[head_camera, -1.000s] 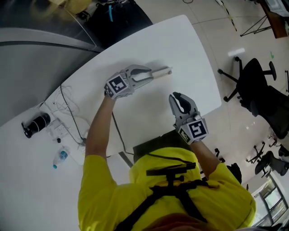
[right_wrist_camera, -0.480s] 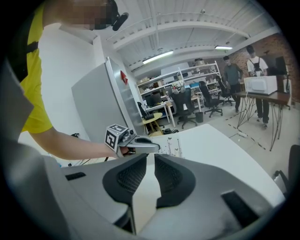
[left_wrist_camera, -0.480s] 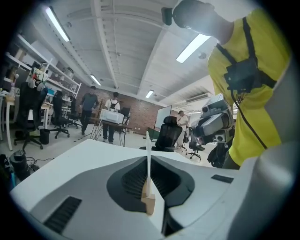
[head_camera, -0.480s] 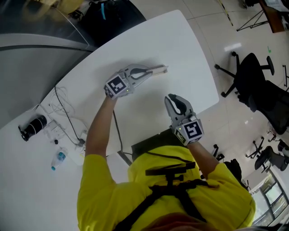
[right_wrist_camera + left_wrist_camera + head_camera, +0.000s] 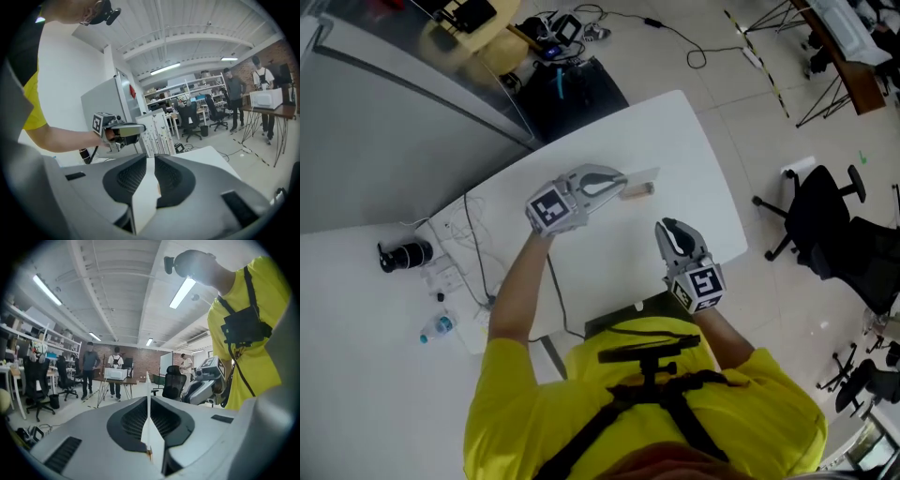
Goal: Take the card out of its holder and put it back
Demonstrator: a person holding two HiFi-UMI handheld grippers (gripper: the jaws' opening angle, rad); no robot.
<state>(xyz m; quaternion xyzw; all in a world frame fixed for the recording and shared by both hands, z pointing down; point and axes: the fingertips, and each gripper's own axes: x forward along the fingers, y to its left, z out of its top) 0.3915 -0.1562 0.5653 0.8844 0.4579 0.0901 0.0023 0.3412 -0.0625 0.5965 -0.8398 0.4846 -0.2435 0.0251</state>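
My left gripper [image 5: 622,184] reaches over the far middle of the white table [image 5: 675,131]. It is shut on a thin white card [image 5: 643,175], which shows edge-on between its pads in the left gripper view [image 5: 147,408]. Just under the card lies the small wooden card holder [image 5: 637,192]; I cannot tell whether the card still sits in its slot. My right gripper [image 5: 665,228] hovers near the table's front edge, apart from the holder. Its jaws are drawn together with nothing between them [image 5: 150,161].
Cables [image 5: 469,234], a black cylinder [image 5: 405,255] and a small water bottle [image 5: 439,326] lie on the left of the table. A black office chair [image 5: 830,225] stands on the floor to the right. Several people stand far off in the room [image 5: 89,369].
The left gripper's jaws have closed on the card at the holder. The head view has swung, so the table sits lower in frame. The right gripper has barely moved.
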